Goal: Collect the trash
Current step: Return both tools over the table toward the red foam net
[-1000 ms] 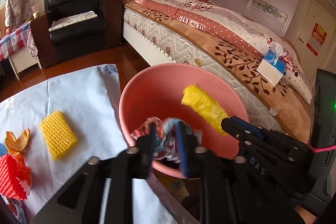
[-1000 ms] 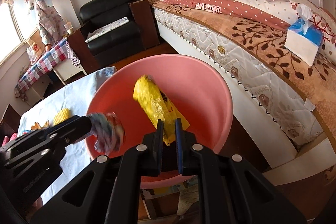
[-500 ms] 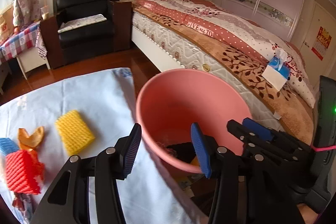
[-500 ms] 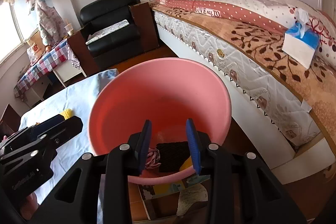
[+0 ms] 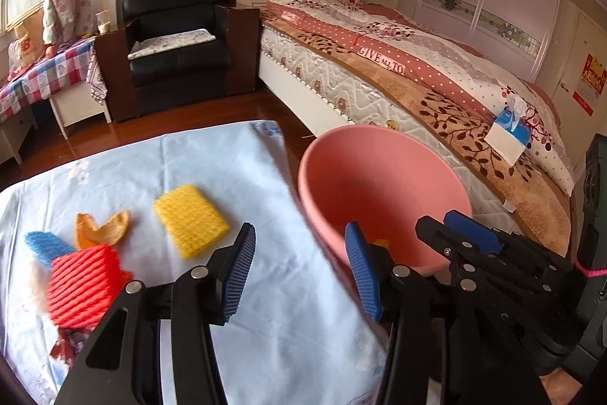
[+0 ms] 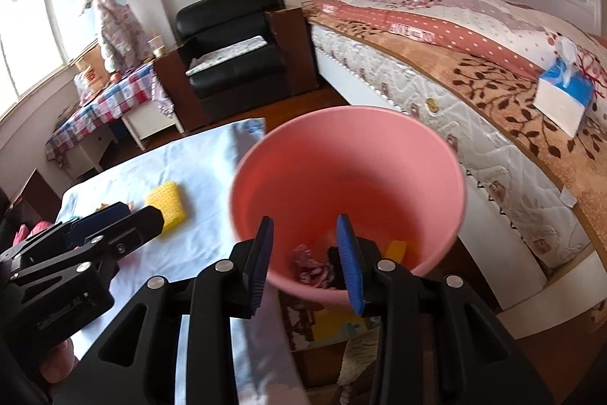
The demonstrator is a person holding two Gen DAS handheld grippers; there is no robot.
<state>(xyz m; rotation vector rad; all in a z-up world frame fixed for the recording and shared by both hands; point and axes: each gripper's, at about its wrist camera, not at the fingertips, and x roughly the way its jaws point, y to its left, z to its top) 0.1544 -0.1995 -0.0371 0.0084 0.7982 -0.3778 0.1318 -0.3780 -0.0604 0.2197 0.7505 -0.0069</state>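
At the tablecloth (image 5: 227, 169) edge beside the pink bucket (image 6: 379, 154), both grippers' jaws hang released, empty.

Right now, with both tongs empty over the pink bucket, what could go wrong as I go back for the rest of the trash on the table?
1. The pink bucket sits beside the table's edge, so a swinging left tongs or right tongs could knock it.
2. The yellow foam net and red foam net look light and may slip from a pinch.
3. The orange peel lies flat on the blue cloth; closing there could snag fabric.
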